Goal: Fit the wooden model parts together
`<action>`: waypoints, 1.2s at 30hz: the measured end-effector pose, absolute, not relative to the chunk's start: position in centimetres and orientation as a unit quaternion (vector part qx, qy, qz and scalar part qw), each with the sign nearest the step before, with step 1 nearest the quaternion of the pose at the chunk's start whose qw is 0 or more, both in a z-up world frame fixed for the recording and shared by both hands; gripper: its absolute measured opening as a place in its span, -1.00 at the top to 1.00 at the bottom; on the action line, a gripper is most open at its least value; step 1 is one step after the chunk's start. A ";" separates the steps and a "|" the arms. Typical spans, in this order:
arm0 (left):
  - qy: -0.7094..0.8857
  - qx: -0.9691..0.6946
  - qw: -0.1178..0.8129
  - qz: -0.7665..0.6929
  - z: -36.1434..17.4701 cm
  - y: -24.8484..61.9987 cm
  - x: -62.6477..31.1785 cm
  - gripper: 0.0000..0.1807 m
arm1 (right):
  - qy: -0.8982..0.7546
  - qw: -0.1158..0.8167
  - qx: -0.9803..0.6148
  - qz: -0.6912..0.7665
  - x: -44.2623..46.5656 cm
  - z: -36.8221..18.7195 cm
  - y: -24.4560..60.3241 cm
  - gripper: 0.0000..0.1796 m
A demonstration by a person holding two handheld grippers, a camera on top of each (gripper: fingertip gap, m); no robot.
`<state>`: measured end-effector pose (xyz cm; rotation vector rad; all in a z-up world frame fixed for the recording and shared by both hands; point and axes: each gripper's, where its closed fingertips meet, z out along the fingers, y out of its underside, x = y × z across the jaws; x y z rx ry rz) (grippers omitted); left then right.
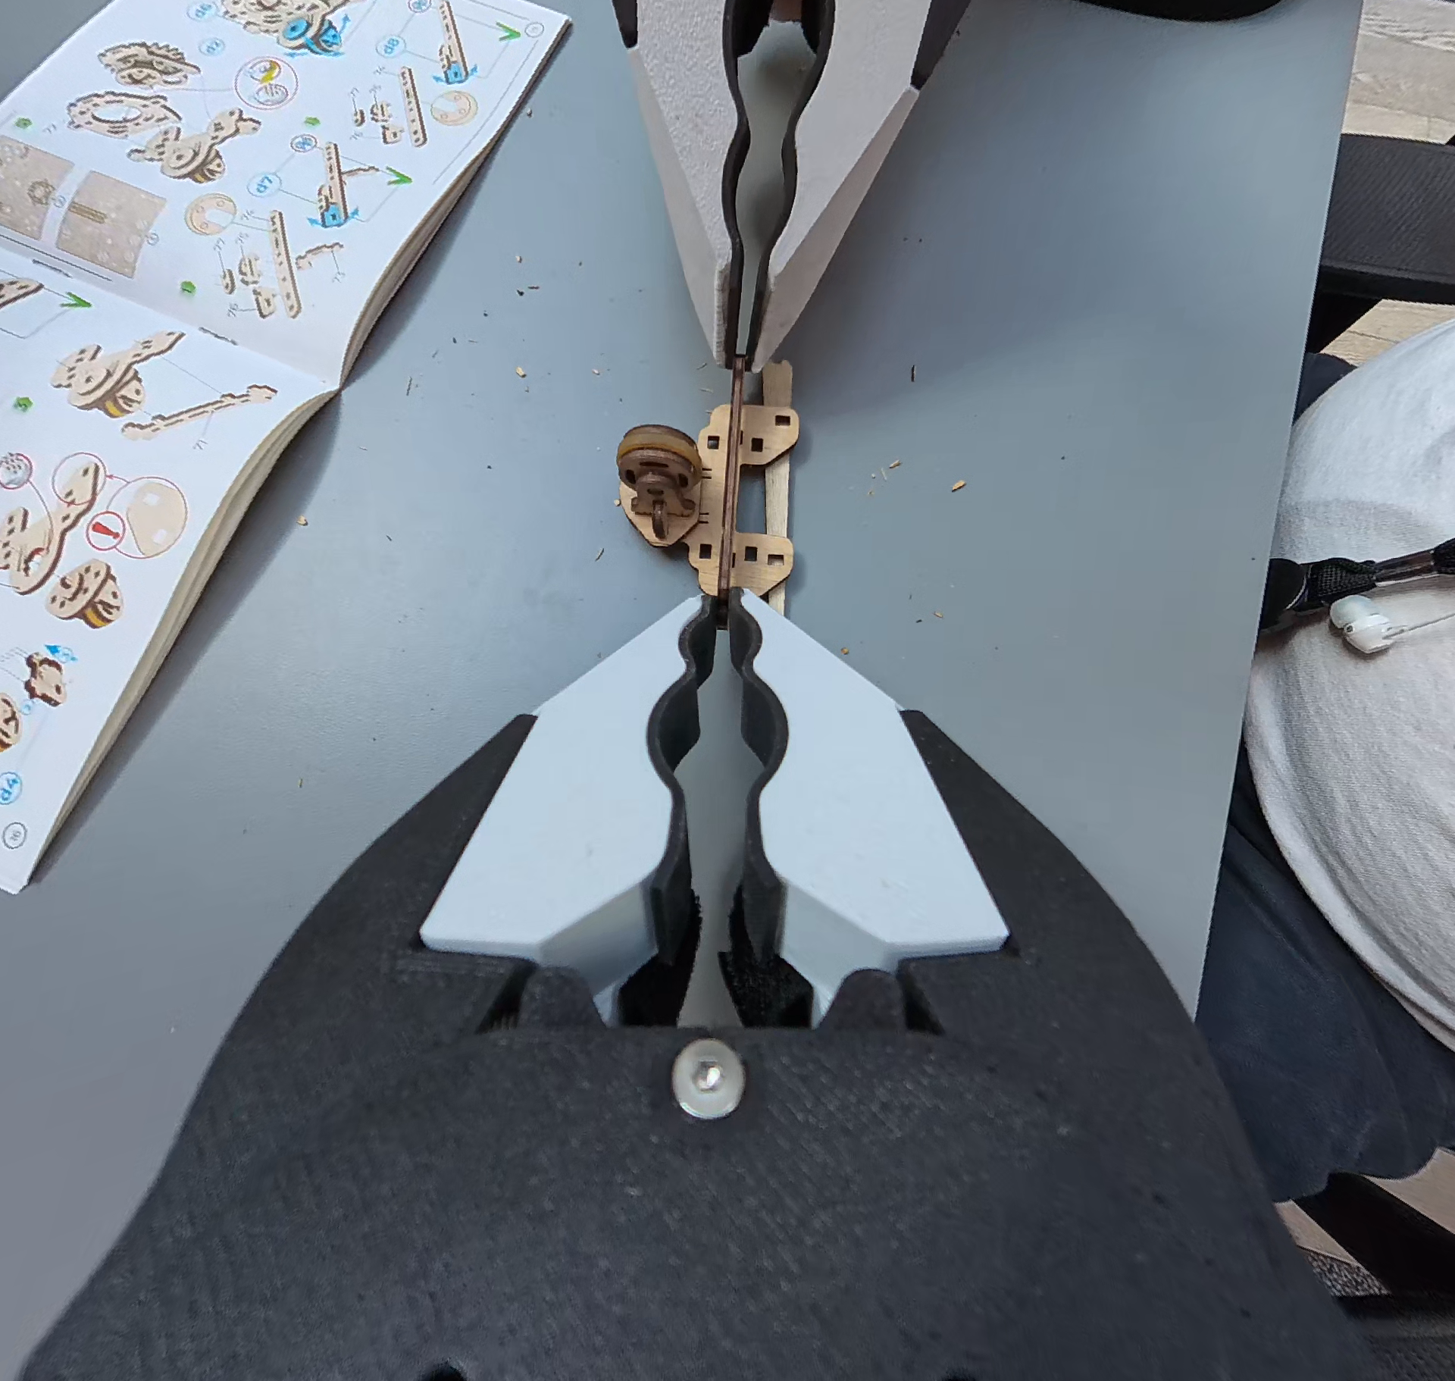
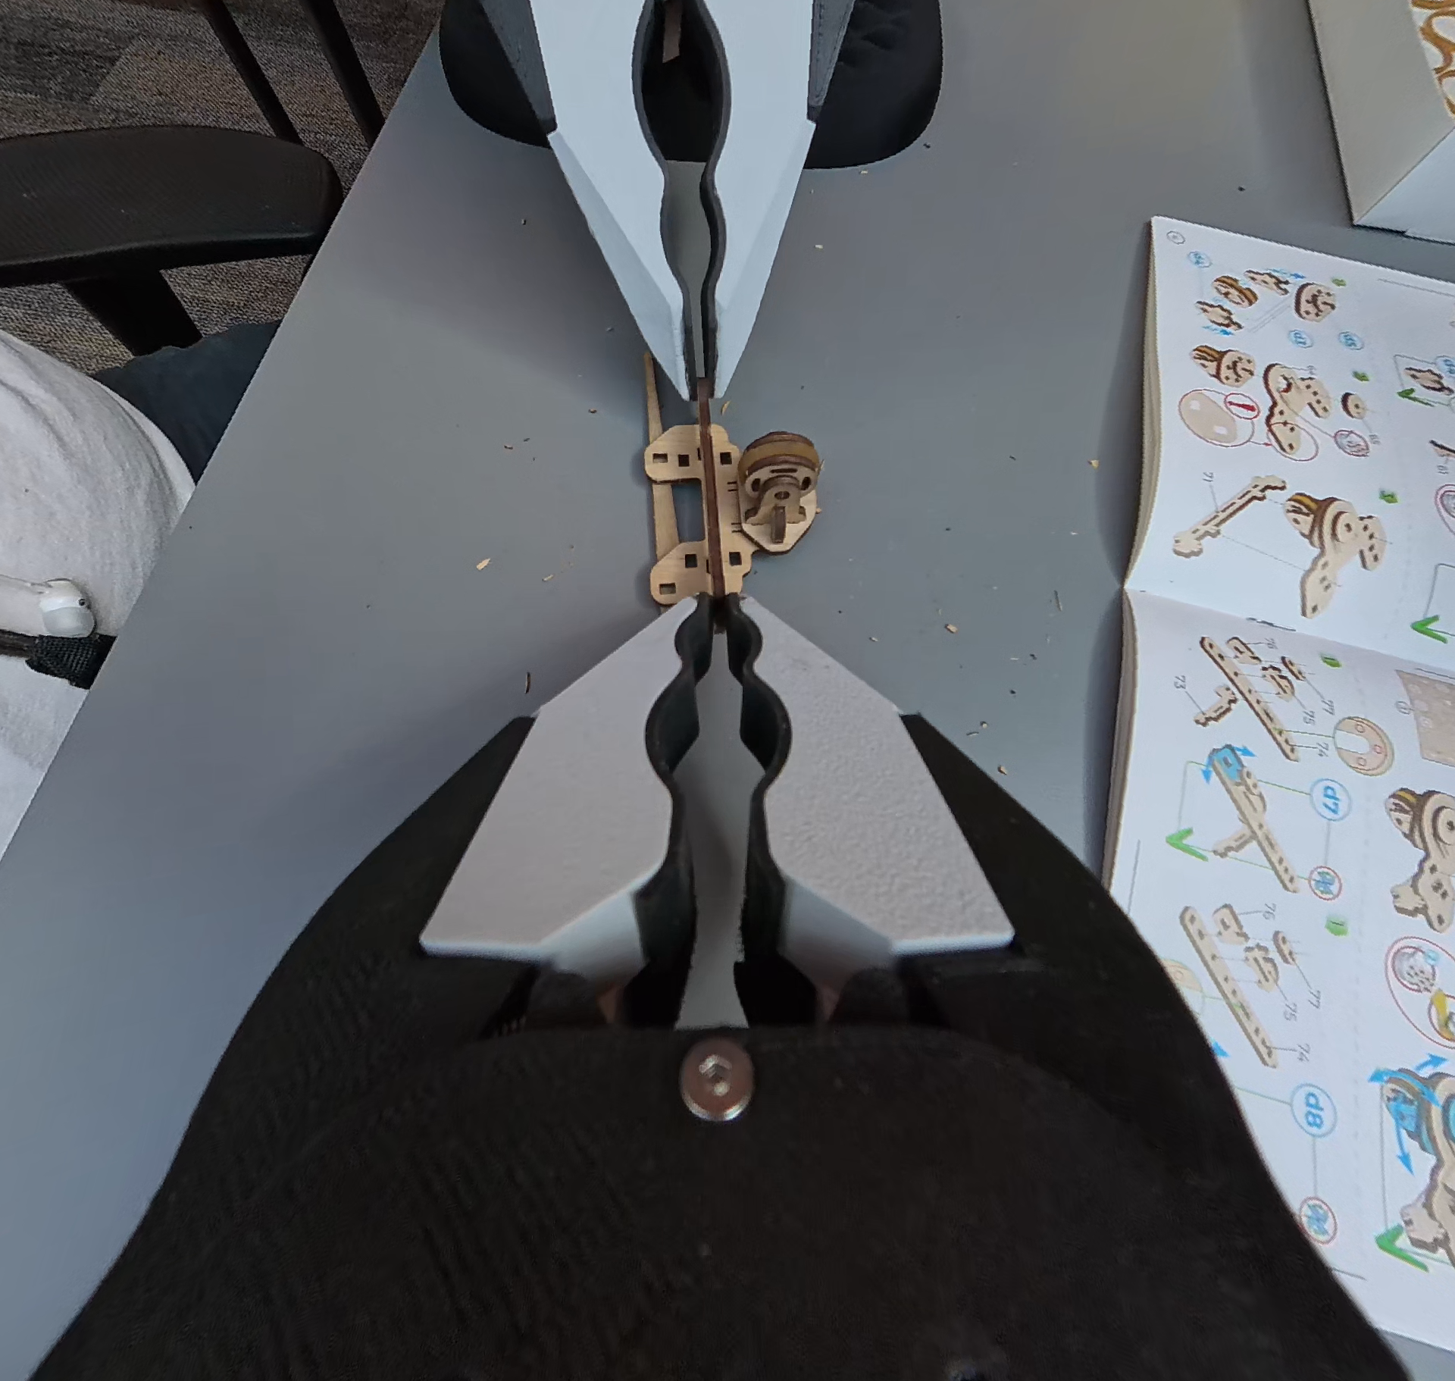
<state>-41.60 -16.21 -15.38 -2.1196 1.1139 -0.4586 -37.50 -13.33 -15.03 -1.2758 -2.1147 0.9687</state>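
Note:
A thin dark wooden strip (image 1: 734, 477) (image 2: 708, 493), seen edge-on, spans between both grippers. My left gripper (image 1: 720, 611) is shut on its near end; my right gripper (image 1: 740, 355) faces it and is shut on the far end. In the right wrist view my right gripper (image 2: 712, 603) is near and my left gripper (image 2: 703, 390) is far. The strip runs across a flat pale bracket with square holes (image 1: 768, 437) (image 2: 669, 461). A round wheel part (image 1: 657, 461) (image 2: 779, 469) sits on the bracket's side. I cannot tell whether the strip is slotted in.
Everything is on a grey table (image 1: 1023, 319) (image 2: 394, 477) strewn with wood chips. An open instruction booklet (image 1: 197, 280) (image 2: 1299, 713) lies beside the parts. A white box (image 2: 1386, 67) stands far right. A person in a pale top (image 1: 1354, 634) sits at the table edge.

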 end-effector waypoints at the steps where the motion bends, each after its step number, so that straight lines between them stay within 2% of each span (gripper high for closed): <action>1: 0.429 -0.817 0.344 -0.176 -15.4 -16.2 -41.6 0.99 | -0.773 0.242 -0.467 0.354 -37.5 -15.0 -13.3 0.98; 17: 0.431 -0.816 0.339 -0.183 -15.4 -16.3 -41.5 0.99 | -0.778 0.241 -0.464 0.347 -37.5 -15.1 -13.3 0.97; 24: 0.436 -0.815 0.336 -0.180 -15.4 -16.3 -41.5 0.99 | -0.775 0.261 -0.452 0.356 -38.2 -14.2 -13.5 0.87; 36: 0.440 -0.814 0.334 -0.178 -15.6 -16.4 -41.5 0.99 | -0.793 0.238 -0.444 0.341 -38.5 -15.2 -14.1 0.97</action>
